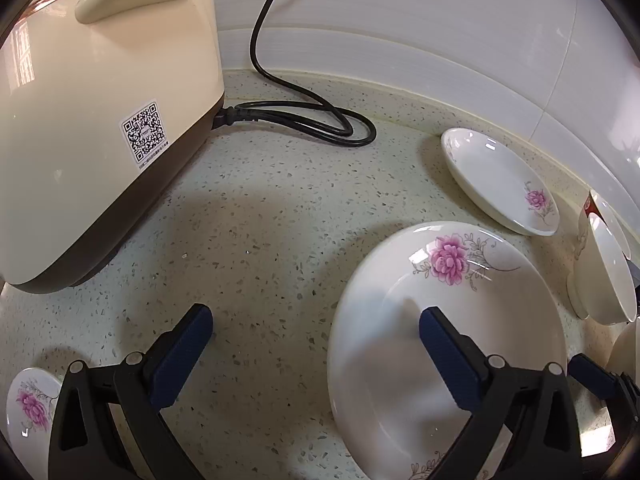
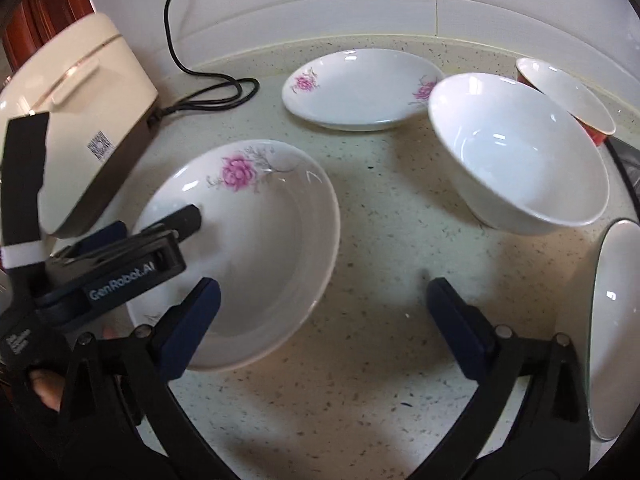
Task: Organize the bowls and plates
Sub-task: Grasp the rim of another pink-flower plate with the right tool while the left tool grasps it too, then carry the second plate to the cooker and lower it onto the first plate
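Observation:
A deep white plate with a pink flower [image 1: 440, 280] [image 2: 272, 232] lies on the speckled counter [image 1: 260, 240]. My left gripper [image 1: 316, 320] [image 2: 148, 226] is open, one finger over the plate's inside and the other over bare counter, so the near-left rim lies between the jaws untouched. My right gripper [image 2: 324, 292] is open wide above the counter, its left finger over the plate's near rim. Behind lie a shallower flowered plate [image 1: 500, 180] [image 2: 360, 88], a plain white bowl [image 2: 520, 152] [image 1: 604, 276] and a bowl with a red outside [image 2: 568, 96].
A cream rice cooker [image 1: 100, 120] [image 2: 72, 120] stands at the left, with its black cord [image 1: 320, 124] looped toward the tiled wall. Another flowered dish [image 1: 28, 408] sits at the near left. A white dish [image 2: 616, 328] lies at the right edge.

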Demonstrator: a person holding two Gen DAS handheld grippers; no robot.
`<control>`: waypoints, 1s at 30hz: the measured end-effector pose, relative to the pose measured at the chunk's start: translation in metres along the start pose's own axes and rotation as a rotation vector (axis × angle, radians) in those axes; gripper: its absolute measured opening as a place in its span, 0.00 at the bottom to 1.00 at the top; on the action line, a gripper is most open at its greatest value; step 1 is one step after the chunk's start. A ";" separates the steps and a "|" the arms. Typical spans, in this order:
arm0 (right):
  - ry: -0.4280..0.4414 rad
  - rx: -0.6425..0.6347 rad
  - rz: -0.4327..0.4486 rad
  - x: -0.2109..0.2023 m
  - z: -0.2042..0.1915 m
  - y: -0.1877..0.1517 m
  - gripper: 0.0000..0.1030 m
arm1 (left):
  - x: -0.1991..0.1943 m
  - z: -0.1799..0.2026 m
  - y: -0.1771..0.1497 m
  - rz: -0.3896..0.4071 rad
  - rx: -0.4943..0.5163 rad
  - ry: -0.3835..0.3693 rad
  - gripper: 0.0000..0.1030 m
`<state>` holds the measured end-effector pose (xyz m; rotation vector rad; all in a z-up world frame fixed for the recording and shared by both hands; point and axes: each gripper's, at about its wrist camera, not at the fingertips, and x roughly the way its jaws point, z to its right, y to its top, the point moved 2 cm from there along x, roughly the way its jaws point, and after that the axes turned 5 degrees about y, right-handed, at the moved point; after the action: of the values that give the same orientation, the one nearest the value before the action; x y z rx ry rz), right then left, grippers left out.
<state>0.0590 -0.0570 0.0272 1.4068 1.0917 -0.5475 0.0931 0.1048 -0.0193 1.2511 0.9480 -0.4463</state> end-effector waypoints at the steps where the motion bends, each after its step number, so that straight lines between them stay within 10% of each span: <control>1: 0.000 0.001 -0.002 0.000 0.001 0.000 1.00 | -0.001 -0.001 0.000 0.002 -0.004 -0.002 1.00; 5: 0.042 0.023 0.034 -0.003 0.007 0.000 0.98 | -0.005 -0.002 -0.002 0.021 -0.009 -0.003 0.83; 7: 0.045 0.012 0.063 -0.006 0.007 -0.001 0.75 | -0.011 0.001 -0.005 0.040 0.005 -0.037 0.61; 9: 0.067 -0.011 0.074 -0.006 0.004 -0.004 0.25 | -0.017 0.007 -0.009 0.044 0.013 -0.100 0.32; 30: 0.169 0.073 0.169 -0.025 0.010 0.001 0.21 | -0.043 -0.006 -0.008 0.132 -0.073 -0.173 0.22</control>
<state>0.0511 -0.0733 0.0474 1.6158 1.0826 -0.3548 0.0611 0.0993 0.0102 1.1808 0.7242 -0.4056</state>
